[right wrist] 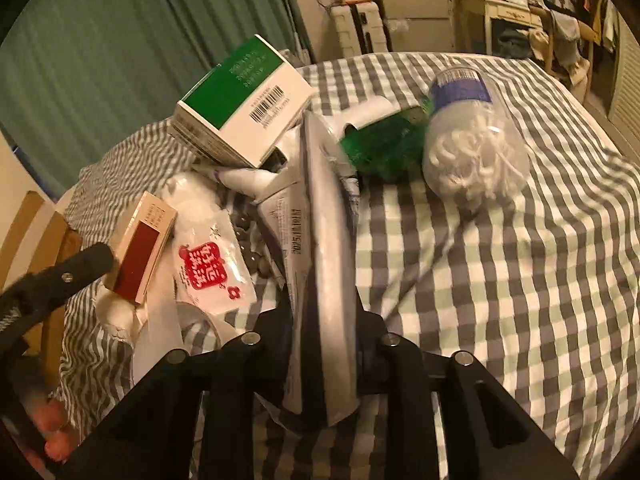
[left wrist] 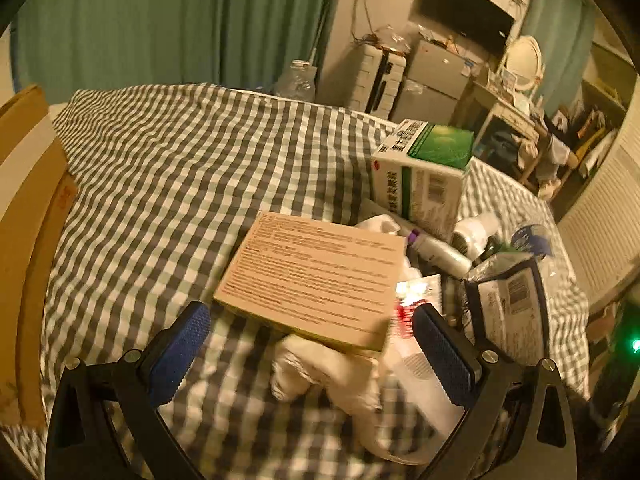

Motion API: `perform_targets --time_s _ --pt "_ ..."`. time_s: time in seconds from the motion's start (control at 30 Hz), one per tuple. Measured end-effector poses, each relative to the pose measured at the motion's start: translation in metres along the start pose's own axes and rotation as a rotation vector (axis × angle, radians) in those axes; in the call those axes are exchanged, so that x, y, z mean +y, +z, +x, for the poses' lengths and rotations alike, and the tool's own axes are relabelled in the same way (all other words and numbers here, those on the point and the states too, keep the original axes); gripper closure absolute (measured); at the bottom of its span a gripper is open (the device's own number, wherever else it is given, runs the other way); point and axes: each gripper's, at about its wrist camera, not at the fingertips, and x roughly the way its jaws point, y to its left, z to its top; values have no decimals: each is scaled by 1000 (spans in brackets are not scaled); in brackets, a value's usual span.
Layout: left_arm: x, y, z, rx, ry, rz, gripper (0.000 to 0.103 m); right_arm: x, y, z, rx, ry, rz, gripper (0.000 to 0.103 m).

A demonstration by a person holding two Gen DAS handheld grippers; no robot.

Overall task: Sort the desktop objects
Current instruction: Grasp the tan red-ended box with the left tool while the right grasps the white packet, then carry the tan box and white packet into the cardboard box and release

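The work stood at a pick from the pile. The right gripper had its jaws drawn narrow onto a flat grey packet, which ran up edge-on between them and looked pinched at its near end; its far end reached in among the heap on the checked cloth. Around it lay a green-and-white box propped on the clutter, a clear bottle of white floss picks on its side, something green just beside that bottle, a white pouch with a red seal, and a small red-faced box. The left gripper hung wide and empty above a tan box, which lay printed side up on crumpled white stuff; its pads touched nothing that could be seen. A cardboard carton stood at the left edge of the cloth, possibly the sorting bin, though that was a guess. The next move, by my judgement, called for lifting the packet straight clear so it would not drag the pouch or topple the propped box, then carrying it to its place. The left gripper seemed set to close on the tan box's long edges.
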Motion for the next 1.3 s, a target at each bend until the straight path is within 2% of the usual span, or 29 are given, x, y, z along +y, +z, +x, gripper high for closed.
perform_targets --time_s 0.1,0.17,0.23,0.37,0.43,0.53,0.67,0.7,0.83,0.87,0.9,0.97,1.13,1.3 --pt "-16 -1 -5 -19 34 0 0 -4 -2 -15 -30 -47 1 84" --pt "-25 -3 -6 -43 63 18 0 -12 0 -25 -41 -28 32 84" --pt "-42 -4 3 -71 182 100 0 -21 2 -33 -47 -22 61 84" --pt "-63 -4 40 -7 284 295 0 -48 -1 -41 -36 -14 141 82" --pt "-60 -3 57 36 319 334 0 -54 -3 -39 -34 -8 176 82" --pt "-40 8 53 26 306 296 1 -63 1 -36 -34 14 223 82" --pt "-13 27 32 2 229 241 30 -59 2 -33 -35 18 203 82" --pt "-4 33 28 4 222 226 35 -57 2 -32 -35 21 201 82" --pt "30 41 19 -25 235 151 35 -53 2 -30 -29 20 191 82" --pt "38 41 18 -33 237 130 37 -51 2 -29 -28 17 188 82" --pt "46 40 19 -27 232 109 48 -51 2 -29 -27 18 187 82" --pt "57 37 21 -21 230 78 49 -49 1 -29 -24 14 179 82" --pt "61 29 -4 -97 239 86 61 -45 -3 -32 -21 10 158 83" --pt "76 29 -39 -118 166 -28 71 -37 -6 -56 -30 34 139 84"
